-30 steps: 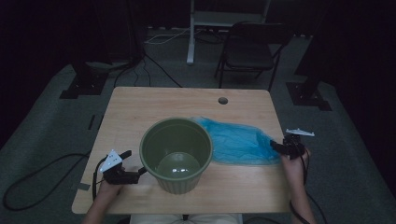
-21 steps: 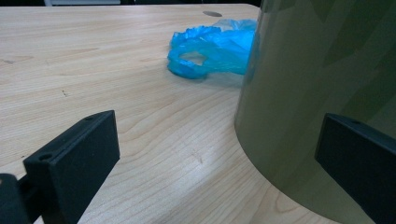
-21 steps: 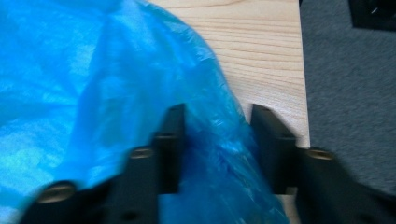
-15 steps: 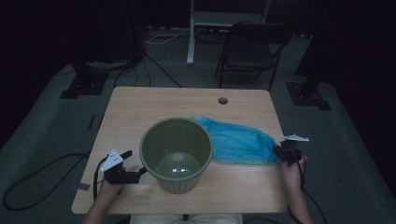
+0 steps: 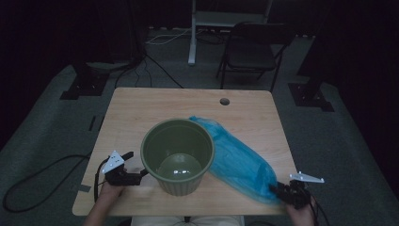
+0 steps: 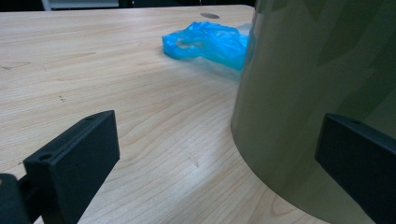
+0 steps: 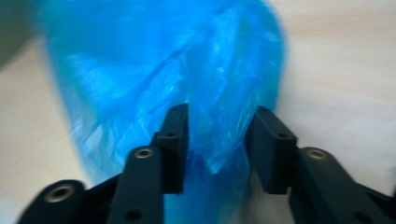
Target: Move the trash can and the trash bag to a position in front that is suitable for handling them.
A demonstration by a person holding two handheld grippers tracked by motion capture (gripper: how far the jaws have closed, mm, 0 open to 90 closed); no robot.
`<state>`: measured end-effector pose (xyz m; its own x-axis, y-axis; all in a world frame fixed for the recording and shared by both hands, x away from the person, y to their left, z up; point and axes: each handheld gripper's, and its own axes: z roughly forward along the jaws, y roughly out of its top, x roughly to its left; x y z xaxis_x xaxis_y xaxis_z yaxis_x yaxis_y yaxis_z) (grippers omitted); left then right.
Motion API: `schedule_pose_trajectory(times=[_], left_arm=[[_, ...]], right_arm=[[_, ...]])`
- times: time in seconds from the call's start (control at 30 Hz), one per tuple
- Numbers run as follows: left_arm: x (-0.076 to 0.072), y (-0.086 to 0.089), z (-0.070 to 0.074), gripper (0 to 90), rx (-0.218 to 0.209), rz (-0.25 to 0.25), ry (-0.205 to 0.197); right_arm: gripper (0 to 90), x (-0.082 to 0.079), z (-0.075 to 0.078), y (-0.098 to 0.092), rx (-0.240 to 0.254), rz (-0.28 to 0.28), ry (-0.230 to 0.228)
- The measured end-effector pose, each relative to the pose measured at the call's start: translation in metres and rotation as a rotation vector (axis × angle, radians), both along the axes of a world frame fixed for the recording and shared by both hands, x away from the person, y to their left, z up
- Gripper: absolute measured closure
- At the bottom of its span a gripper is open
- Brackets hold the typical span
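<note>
Blue plastic bag (image 7: 154, 79), thin, limp and slippery, lies bunched between your right gripper's (image 7: 217, 140) half-open fingers (image 7: 175, 140), which have just been opening, so take a thick fold before pulling; your left gripper (image 6: 215, 158) gapes wide beside the green bucket (image 6: 317, 93).

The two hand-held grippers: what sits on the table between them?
In the high view, the green bucket and the blue plastic bag lie between the left gripper and right gripper.

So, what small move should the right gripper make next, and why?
Probably close the right gripper on the blue bag. Its jaws have just been opening, and the bag's near end sits loosely between them, beside the green bin.
</note>
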<state>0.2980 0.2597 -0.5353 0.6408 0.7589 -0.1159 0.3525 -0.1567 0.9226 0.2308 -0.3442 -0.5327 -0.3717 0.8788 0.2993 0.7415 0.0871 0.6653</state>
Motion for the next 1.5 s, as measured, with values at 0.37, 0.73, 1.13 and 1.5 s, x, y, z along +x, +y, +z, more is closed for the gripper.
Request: schedule_pose_trajectory(times=[0.37, 0.73, 1.13, 1.5], left_arm=[[0.000, -0.002, 0.002, 0.4, 0.008, -0.005, -0.014], [-0.006, 0.010, 0.001, 0.5, -0.002, 0.018, -0.014], [-0.005, 0.013, 0.002, 0.4, -0.013, 0.027, -0.015], [-0.001, 0.011, 0.004, 0.5, -0.006, 0.019, -0.026]], right_arm=[[24.2, 0.084, 0.049, 0.002, 0.071, 0.060, -0.150], [27.4, 0.199, 0.022, 0.096, -0.147, 0.288, -0.015], [84.1, 0.171, 0.000, 0.121, -0.296, 0.285, -0.100], [90.0, 0.166, 0.021, 0.065, 0.010, -0.122, -0.111]])
